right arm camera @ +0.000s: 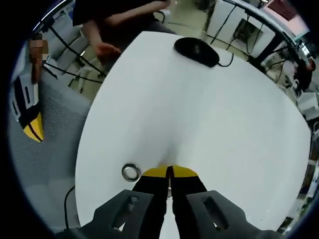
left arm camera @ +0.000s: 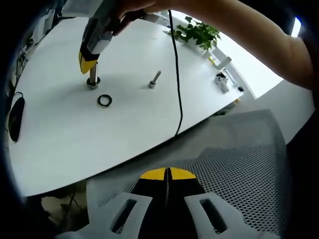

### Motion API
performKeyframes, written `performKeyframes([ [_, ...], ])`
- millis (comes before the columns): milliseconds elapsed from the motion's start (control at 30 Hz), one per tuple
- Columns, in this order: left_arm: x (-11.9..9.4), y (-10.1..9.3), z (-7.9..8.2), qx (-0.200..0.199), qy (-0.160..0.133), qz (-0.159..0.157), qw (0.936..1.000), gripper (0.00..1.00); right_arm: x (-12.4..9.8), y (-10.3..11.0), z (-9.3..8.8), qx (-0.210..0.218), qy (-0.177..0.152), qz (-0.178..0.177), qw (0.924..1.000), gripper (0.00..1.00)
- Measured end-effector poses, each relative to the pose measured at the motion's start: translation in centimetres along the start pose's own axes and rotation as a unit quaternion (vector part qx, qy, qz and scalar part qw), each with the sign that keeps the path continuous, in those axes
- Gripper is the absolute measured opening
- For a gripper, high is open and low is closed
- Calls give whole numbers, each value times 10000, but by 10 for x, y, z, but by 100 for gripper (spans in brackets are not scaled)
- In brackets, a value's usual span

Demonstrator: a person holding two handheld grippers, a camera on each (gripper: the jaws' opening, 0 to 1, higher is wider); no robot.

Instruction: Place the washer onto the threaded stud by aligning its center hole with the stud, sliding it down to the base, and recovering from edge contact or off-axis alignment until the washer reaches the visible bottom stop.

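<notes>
1. White curved worktop (left arm camera: 75, 134) in the left gripper view carries an upright threaded metal stud (left arm camera: 93, 77), a dark metal ring washer (left arm camera: 104, 101) lying flat just beside its base, and a loose steel bolt (left arm camera: 154, 79) further off. Right claw (left arm camera: 88, 63) hovers at the stud's top. Left claw (left arm camera: 167, 174) is closed, empty, over a grey perforated mesh chair (left arm camera: 239, 154).
2. Right gripper view: the right claw (right arm camera: 169, 172) has its jaws together, and whether they pinch the stud I cannot tell; a shiny metal ring (right arm camera: 130, 172) lies beside its tips, a black computer mouse (right arm camera: 196, 51) across the worktop (right arm camera: 199, 114).
</notes>
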State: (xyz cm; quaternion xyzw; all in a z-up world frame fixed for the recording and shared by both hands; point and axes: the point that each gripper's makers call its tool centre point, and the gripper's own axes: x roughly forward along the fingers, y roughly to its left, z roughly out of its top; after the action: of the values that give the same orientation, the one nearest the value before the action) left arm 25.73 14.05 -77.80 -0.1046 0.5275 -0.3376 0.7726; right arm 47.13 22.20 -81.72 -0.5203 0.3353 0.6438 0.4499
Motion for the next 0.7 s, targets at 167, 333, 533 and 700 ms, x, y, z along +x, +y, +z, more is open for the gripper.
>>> performKeyframes([
  [167,0,0,0,6,-17,16,10000,0,-16,3,2,132,-222,-108,9996,2],
  [333,0,1,0,15,-18,29,10000,0,-30,10,2,264,-406,-217,9986,2],
  [533,0,0,0,41,-13,29,10000,0,-41,18,-1,482,-598,-321,9965,7],
  [700,0,0,0,67,8,23,10000,0,-44,26,-8,630,-667,-356,9951,11],
])
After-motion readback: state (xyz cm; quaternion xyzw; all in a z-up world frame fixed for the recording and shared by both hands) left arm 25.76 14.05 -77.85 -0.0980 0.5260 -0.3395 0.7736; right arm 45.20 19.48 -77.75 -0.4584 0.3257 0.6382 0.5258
